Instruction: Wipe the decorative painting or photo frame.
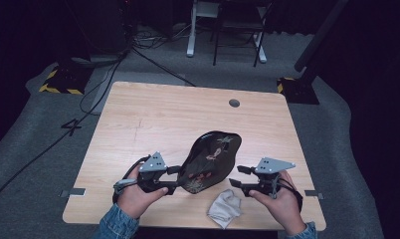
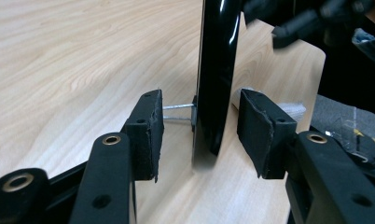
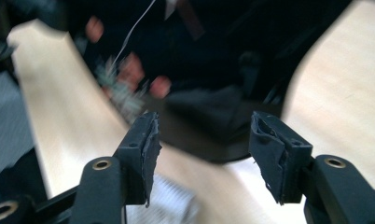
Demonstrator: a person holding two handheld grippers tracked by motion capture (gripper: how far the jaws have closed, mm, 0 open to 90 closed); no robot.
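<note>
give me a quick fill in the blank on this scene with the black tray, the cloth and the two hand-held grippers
1. The black tray is painted with a ____ pattern.
2. The tray's rim stands between the open jaws of the ____ hand-held gripper.
3. The crumpled grey cloth lies on the wooden ____ near its front edge.
4. The right hand-held gripper has its jaws ____, with nothing between them.

Missing words: flower; left; table; open
</note>
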